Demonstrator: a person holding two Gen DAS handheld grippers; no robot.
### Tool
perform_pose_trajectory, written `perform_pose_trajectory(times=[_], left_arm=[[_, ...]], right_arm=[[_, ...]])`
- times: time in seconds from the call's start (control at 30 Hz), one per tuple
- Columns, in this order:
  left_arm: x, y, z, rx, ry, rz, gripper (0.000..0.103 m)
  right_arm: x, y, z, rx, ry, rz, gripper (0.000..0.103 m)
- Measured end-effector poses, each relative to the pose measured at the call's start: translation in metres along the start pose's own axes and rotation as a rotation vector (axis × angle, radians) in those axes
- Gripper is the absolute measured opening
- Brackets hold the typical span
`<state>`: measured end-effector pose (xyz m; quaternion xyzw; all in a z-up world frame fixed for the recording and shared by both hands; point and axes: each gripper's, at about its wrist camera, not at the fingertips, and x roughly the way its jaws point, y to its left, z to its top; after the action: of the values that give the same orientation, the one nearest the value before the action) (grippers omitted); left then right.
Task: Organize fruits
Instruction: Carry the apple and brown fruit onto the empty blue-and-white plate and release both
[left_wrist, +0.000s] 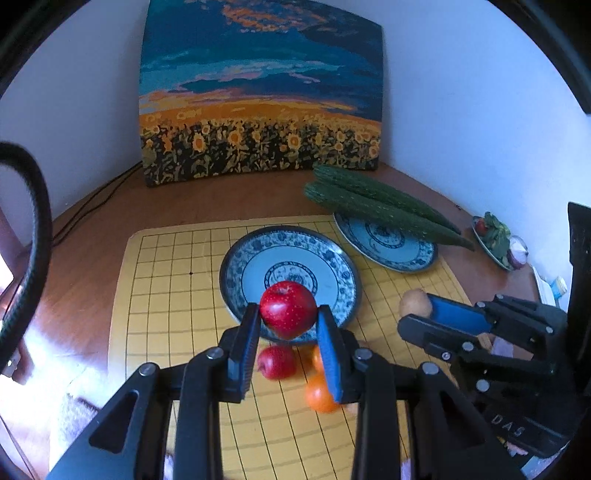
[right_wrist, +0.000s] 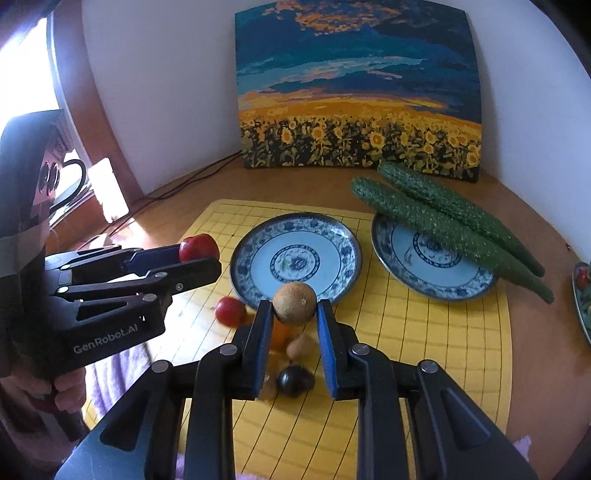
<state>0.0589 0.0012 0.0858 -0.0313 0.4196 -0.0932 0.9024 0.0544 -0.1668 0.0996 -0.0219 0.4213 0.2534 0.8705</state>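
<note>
My left gripper (left_wrist: 288, 314) is shut on a red apple (left_wrist: 288, 309) and holds it above the near rim of an empty blue-patterned plate (left_wrist: 255, 254). My right gripper (right_wrist: 294, 308) is shut on a brown kiwi (right_wrist: 294, 302), also near the near rim of that plate (right_wrist: 332, 258). On the yellow grid mat below lie a second red apple (left_wrist: 276, 362), oranges (left_wrist: 319, 395) and, in the right wrist view, a dark plum (right_wrist: 294, 380). Each gripper shows in the other's view: the right (left_wrist: 424, 314), the left (right_wrist: 207, 258).
A second patterned plate (left_wrist: 391, 247) at the back right carries two long cucumbers (left_wrist: 384, 206). A sunflower painting (left_wrist: 258, 92) leans against the wall behind. A small dish with vegetables (left_wrist: 495, 236) sits at the far right. Cables run along the table's left back.
</note>
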Motion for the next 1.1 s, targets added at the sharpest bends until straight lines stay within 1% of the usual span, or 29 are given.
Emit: perform_pose_trajectory(times=[0.17, 0.3, 0.47, 0.6, 0.73, 1.0, 1.1], left_arm=[[0.027, 0.004, 0.01, 0.004, 0.032, 0.023, 0.032], [0.051, 0.008, 0.015, -0.008, 0.055, 0.019, 0.032], [0.071, 0.013, 0.018, -0.029, 0.074, 0.019, 0.032], [0.081, 0.014, 0.019, -0.027, 0.087, 0.026, 0.032], [0.088, 0.016, 0.018, -0.028, 0.096, 0.018, 0.032], [0.1, 0.019, 0.017, -0.034, 0.118, 0.02, 0.032], [0.101, 0.019, 0.017, -0.029, 0.114, 0.021, 0.032]], right_arm=[[0.026, -0.008, 0.011, 0.012, 0.035, -0.011, 0.025], [0.043, -0.013, 0.015, 0.019, 0.044, -0.021, 0.025], [0.063, -0.015, 0.014, 0.02, 0.058, -0.032, 0.025], [0.074, -0.017, 0.012, 0.012, 0.066, -0.051, 0.025], [0.08, -0.022, 0.012, 0.012, 0.064, -0.069, 0.025], [0.085, -0.027, 0.015, 0.01, 0.055, -0.071, 0.025], [0.087, -0.024, 0.015, 0.007, 0.057, -0.066, 0.025]])
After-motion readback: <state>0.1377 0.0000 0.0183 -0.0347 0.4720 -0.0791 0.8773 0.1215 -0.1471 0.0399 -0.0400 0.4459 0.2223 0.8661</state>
